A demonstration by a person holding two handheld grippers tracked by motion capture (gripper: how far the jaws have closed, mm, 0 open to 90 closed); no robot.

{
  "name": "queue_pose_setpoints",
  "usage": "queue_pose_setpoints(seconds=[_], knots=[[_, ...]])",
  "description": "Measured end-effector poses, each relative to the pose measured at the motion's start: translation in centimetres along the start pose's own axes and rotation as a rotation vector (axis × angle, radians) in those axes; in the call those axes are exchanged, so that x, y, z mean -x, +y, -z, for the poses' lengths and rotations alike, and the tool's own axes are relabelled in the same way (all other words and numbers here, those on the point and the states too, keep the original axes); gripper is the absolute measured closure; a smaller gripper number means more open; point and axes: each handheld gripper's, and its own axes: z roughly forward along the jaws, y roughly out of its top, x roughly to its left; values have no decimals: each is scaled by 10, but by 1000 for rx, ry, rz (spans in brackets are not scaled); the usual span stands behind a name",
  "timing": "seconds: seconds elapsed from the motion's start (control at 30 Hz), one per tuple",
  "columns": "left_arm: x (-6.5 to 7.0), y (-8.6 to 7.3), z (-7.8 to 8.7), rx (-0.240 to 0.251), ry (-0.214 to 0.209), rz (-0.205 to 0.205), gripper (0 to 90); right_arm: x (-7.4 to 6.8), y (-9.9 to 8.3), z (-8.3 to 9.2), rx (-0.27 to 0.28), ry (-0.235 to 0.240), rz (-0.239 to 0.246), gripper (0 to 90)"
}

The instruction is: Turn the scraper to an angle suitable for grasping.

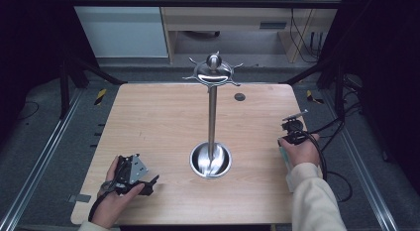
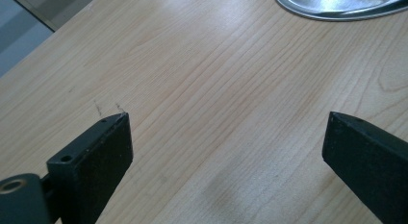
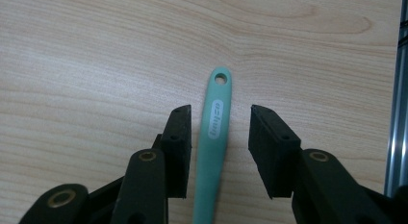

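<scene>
My right gripper sits at the bench's right edge, released, jaws straddling a teal handle. My left gripper, near the front-left corner, is released.

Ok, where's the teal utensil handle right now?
In the right gripper view, the teal handle lies on the wooden table, between the right gripper's open jaws, untouched.

A pale matt wood-grain desk carries a mirror-bright polished metal stand; a smooth teal plastic handle lies between matt black tool pads.
</scene>
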Motion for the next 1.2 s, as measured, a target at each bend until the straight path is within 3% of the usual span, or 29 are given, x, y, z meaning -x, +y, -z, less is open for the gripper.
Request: queue_pose_setpoints(seconds=[0.53, 1.2], knots=[[0, -1, -2, -16, 5, -9, 34, 4, 9, -17, -109, 44, -17, 633], [2, -1, -3, -21, 1, -20, 34, 3, 11, -26, -133, 40, -19, 688]])
